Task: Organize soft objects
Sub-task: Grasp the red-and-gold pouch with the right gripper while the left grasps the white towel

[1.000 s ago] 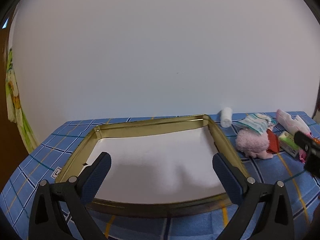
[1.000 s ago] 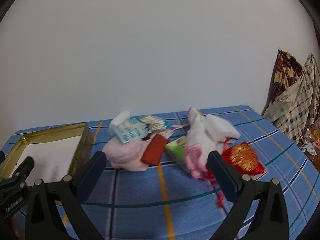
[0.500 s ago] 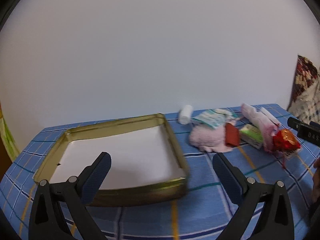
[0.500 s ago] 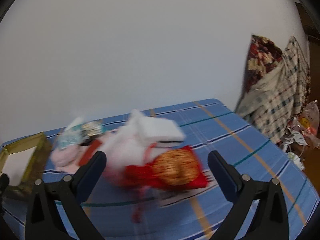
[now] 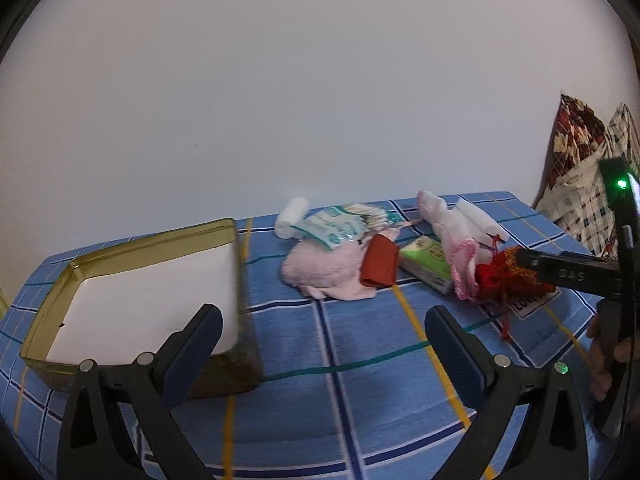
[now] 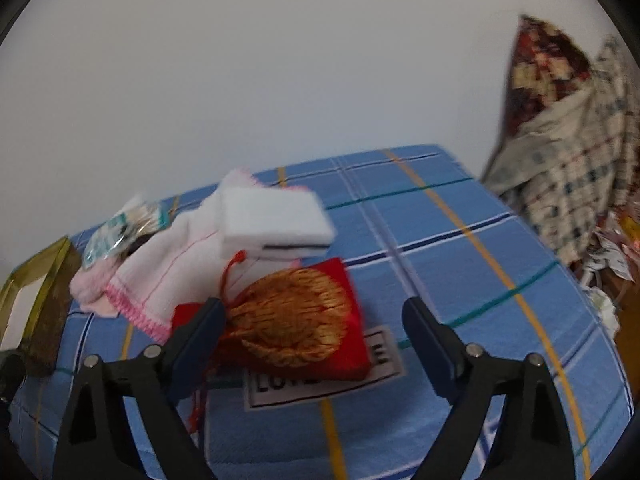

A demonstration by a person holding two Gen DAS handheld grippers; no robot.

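Ahead of my left gripper (image 5: 320, 344), in its own camera, the blue checked cloth (image 5: 344, 336) lies bare between the spread fingers, which pinch nothing. Beyond the left finger (image 5: 192, 344) sits the shallow gold tin (image 5: 236, 264) with its white floor. Farther out and to the right I see the soft pile: a white roll (image 5: 292, 212), a crinkly printed packet (image 5: 340, 226), a pink fluffy cloth (image 5: 324, 270), a red pouch (image 5: 380, 266), a green tissue pack (image 5: 426, 266), and a white sock with pink trim (image 5: 460, 256). The right gripper reaches in from the right edge over a red and gold drawstring bag (image 5: 506, 280).

In the right camera, my right gripper (image 6: 312, 336) is closing, its fingers wide apart. The drawstring bag (image 6: 296, 320) lies between them, close by the left finger (image 6: 196, 340); I cannot tell whether it touches. Just beyond the bag rest a folded white pad (image 6: 272, 220) and the sock (image 6: 168, 264).
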